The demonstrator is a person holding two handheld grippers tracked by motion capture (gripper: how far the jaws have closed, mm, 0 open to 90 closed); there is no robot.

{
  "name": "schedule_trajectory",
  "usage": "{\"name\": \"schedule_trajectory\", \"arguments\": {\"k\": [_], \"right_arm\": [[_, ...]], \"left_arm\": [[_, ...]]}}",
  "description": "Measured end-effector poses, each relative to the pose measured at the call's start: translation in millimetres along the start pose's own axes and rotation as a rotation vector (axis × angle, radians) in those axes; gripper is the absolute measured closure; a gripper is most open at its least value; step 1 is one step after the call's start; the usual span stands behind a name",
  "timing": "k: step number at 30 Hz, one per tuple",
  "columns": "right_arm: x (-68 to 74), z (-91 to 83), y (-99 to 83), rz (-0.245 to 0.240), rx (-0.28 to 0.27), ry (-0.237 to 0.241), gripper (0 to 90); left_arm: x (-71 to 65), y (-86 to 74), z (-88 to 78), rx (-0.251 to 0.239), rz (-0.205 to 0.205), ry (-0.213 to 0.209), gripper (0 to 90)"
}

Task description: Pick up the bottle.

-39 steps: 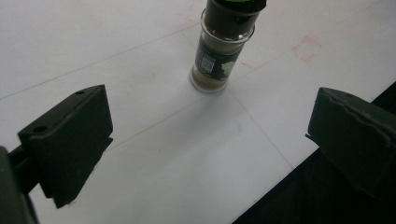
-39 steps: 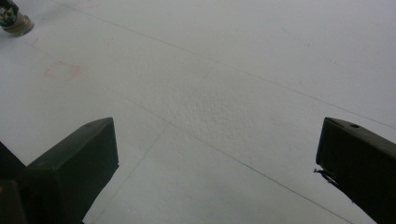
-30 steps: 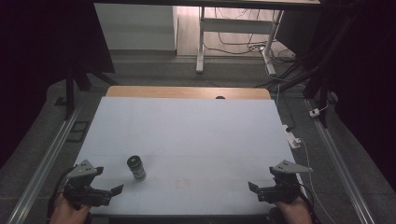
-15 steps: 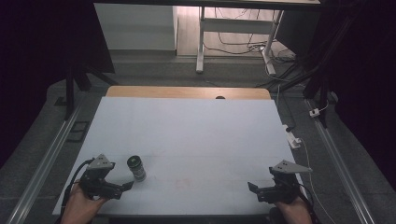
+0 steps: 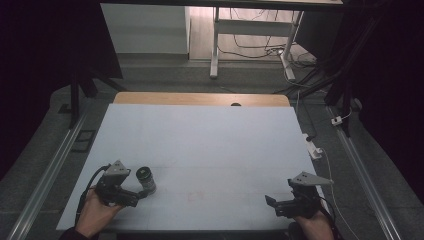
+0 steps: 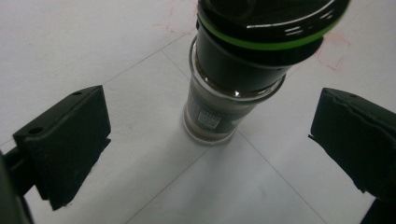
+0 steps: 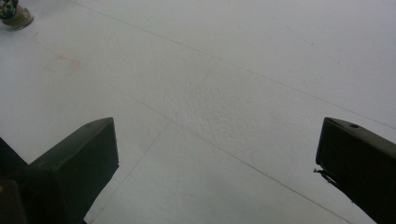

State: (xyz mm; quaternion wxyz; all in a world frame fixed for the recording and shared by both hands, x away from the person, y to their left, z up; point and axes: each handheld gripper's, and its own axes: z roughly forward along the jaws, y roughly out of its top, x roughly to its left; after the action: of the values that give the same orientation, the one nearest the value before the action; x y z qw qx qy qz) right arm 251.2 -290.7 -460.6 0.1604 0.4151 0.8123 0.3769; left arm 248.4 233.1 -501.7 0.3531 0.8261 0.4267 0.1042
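A small jar (image 6: 224,93) stands upright on the white counter (image 5: 210,145), near the front left side. It has a dark lid with a green ring and clear glass below. The left hand-held gripper (image 5: 131,192) is just beside it. Its two black jaws are spread wide, one on each side of the jar, and they do not touch it. A hand (image 5: 97,212) holds this gripper. The right hand-held gripper (image 5: 272,204) is well apart, near the front right corner. Its jaws are wide open too and hold nothing.
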Motion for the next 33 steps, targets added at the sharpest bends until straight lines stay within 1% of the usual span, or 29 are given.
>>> {"name": "schedule_trajectory", "arguments": {"k": [4, 5, 8, 11, 13, 14, 16, 17, 18, 19, 21, 22, 27, 30, 31, 32, 33], "right_arm": [[0.1, 0.2, 0.0, -0.002, 0.002, 0.000, 0.0], [0.2, 0.2, 0.0, -0.002, 0.002, 0.001, 0.0], [0.1, 0.3, 0.1, -0.002, 0.002, 0.001, 0.0], [0.3, 0.3, 0.1, -0.004, 0.003, 0.001, 0.0], [0.5, 0.4, 0.1, -0.003, 0.002, 0.000, 0.0], [0.5, 0.4, 0.1, -0.003, 0.002, 0.000, 0.0], [0.5, 0.3, 0.0, -0.005, 0.002, 0.000, 0.0], [0.5, 0.3, 0.0, -0.005, 0.002, 0.000, 0.0], [0.5, 0.3, 0.0, -0.005, 0.002, 0.000, 0.0], [0.5, 0.2, 0.0, -0.006, 0.002, 0.000, 0.0], [0.6, 0.2, 0.0, -0.007, 0.002, 0.001, 0.0], [0.7, 0.3, 0.0, -0.008, 0.002, 0.001, 0.0], [0.8, 0.4, 0.0, -0.009, 0.003, 0.001, 0.0], [0.9, 0.5, 0.1, -0.011, 0.004, 0.001, 0.0], [0.9, 0.5, 0.1, -0.011, 0.004, 0.001, 0.0], [1.0, 0.5, 0.2, -0.012, 0.006, 0.000, 0.0], [1.0, 0.5, 0.2, -0.012, 0.006, 0.000, 0.0]], "left_arm": [[-0.2, 3.3, 5.6, 0.023, 0.001, -0.003, 0.0], [0.0, 4.3, 6.3, 0.036, 0.008, -0.002, 0.0], [-1.3, 6.8, 10.5, 0.052, 0.014, -0.002, 0.0], [-1.6, 9.0, 12.9, 0.052, 0.022, -0.003, 0.5], [-2.0, 10.3, 14.1, 0.053, 0.029, 0.014, 2.3], [-2.3, 10.8, 14.2, 0.051, 0.034, 0.020, 3.7], [-2.5, 11.4, 15.1, 0.049, 0.041, 0.019, 7.5], [-2.6, 11.6, 16.0, 0.057, 0.048, 0.014, 13.3], [-2.8, 11.7, 17.2, 0.064, 0.054, 0.009, 13.3], [-3.4, 11.9, 18.4, 0.071, 0.060, 0.008, 15.4], [-5.0, 12.6, 19.5, 0.082, 0.080, 0.020, 18.6], [-5.6, 12.7, 19.9, 0.079, 0.085, 0.024, 20.6], [-5.6, 12.5, 20.3, 0.093, 0.102, 0.034, 30.5], [-6.4, 12.3, 20.6, 0.096, 0.109, 0.030, 37.3], [-6.5, 12.3, 20.8, 0.099, 0.110, 0.028, 37.3], [-6.5, 12.2, 21.0, 0.101, 0.111, 0.026, 40.4], [-6.5, 12.2, 21.3, 0.102, 0.112, 0.025, 40.4]]}}
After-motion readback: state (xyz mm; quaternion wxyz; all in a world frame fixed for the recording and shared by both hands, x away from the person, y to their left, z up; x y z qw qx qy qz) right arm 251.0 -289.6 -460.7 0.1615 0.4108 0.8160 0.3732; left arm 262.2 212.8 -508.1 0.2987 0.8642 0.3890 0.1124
